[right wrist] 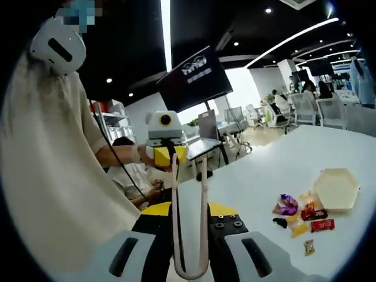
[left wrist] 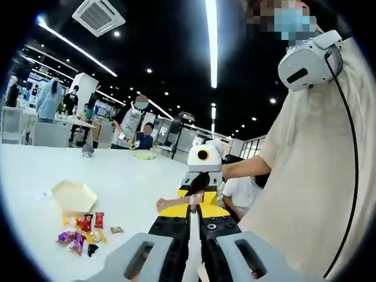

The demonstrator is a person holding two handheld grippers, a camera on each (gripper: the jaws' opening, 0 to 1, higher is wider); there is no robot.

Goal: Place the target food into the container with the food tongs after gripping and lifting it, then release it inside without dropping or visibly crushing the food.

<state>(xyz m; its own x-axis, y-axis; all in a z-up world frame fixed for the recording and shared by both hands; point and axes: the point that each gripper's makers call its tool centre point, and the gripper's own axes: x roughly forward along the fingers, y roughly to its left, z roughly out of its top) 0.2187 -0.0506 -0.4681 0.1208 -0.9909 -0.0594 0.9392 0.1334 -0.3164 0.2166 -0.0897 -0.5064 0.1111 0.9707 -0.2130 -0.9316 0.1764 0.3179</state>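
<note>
Plainly, the main risk lies in the tongs [right wrist: 189, 235], which are clamped between the jaws of the right gripper [right wrist: 189, 267], their two thin arms sprung apart. If they are closed hard on a small wrapped sweet, it could be squashed; if closed loosely, the slick wrapper could slip and the piece be dropped short of the container [right wrist: 336, 189]. A further hazard is that the sweets [right wrist: 299, 211] lie crowded, so a neighbour may be dragged along.

The food is seen as a loose scatter of small wrapped pieces, purple, red, yellow and one dark, on the white table [right wrist: 258, 176], just near the pale hexagonal container and to the right of the tongs. Which piece is the target cannot be told at this blur. In the left gripper view the same sweets [left wrist: 82, 229] are found at the lower left, beside the container [left wrist: 74, 196]. The left gripper [left wrist: 191, 258] appears pressed shut with nothing grasped, though the gap is poorly shown.
</note>
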